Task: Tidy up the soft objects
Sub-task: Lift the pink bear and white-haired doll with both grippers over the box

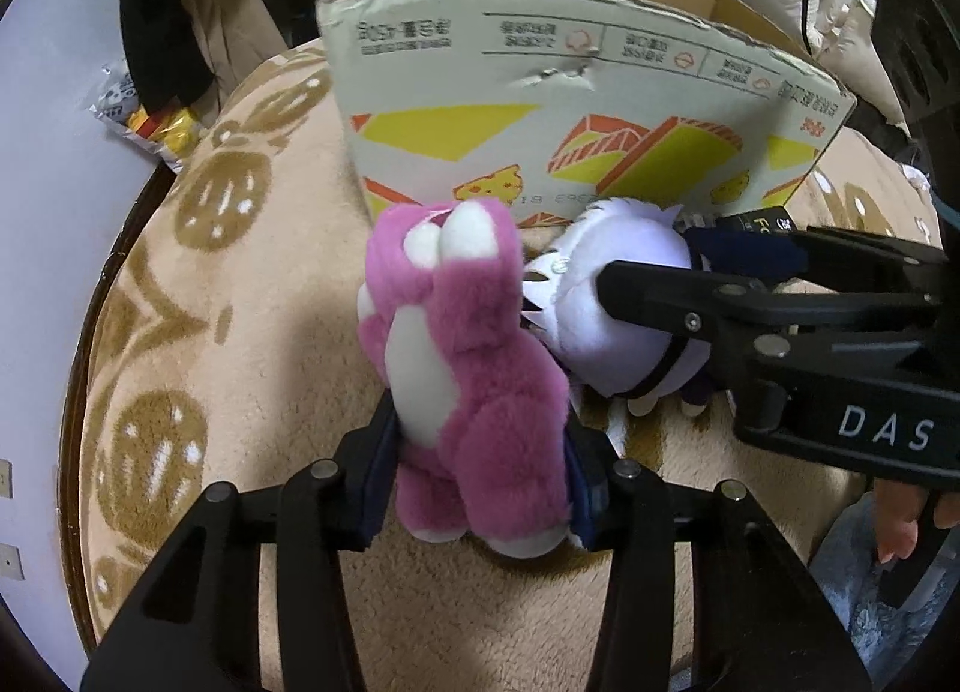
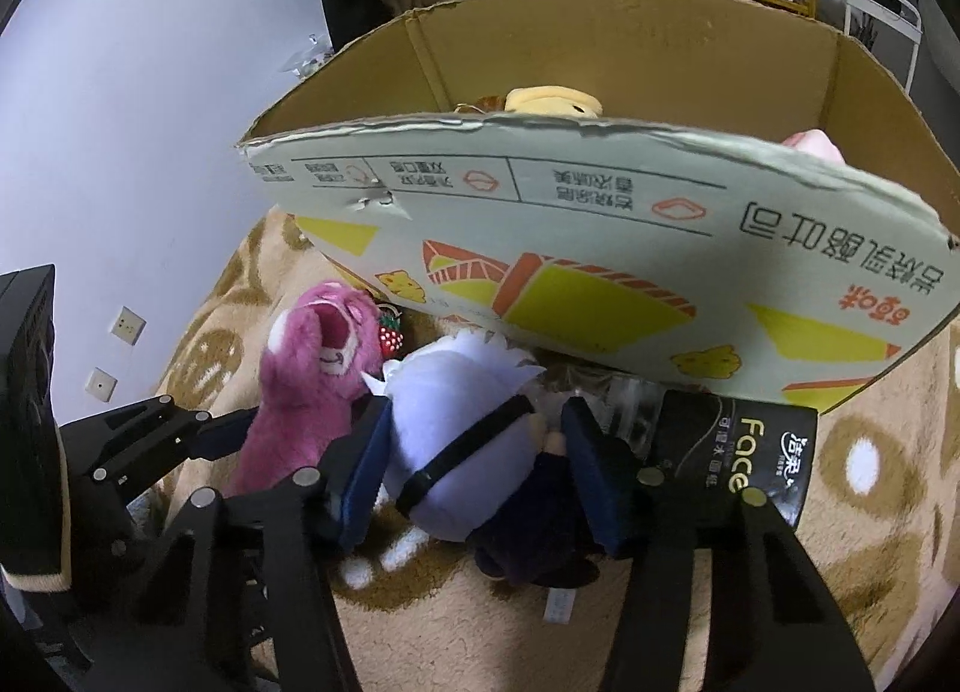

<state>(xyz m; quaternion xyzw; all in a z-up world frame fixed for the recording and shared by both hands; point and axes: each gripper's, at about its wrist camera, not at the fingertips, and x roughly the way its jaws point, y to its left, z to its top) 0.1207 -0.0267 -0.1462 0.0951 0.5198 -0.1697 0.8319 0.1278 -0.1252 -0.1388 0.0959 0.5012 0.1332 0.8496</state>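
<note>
My left gripper is shut on a pink plush bear, gripping its lower body; the bear stands upright on the blanket. The bear also shows in the right wrist view. My right gripper is shut on a white-haired doll with a black blindfold and dark clothes, lying right of the bear. In the left wrist view the doll sits between the right gripper's fingers. An open cardboard box stands just behind both toys.
The box holds a yellow plush and a pink one. A black tissue pack lies by the box. A beige blanket with brown patterns covers the surface. Clothes hang and shelves stand behind.
</note>
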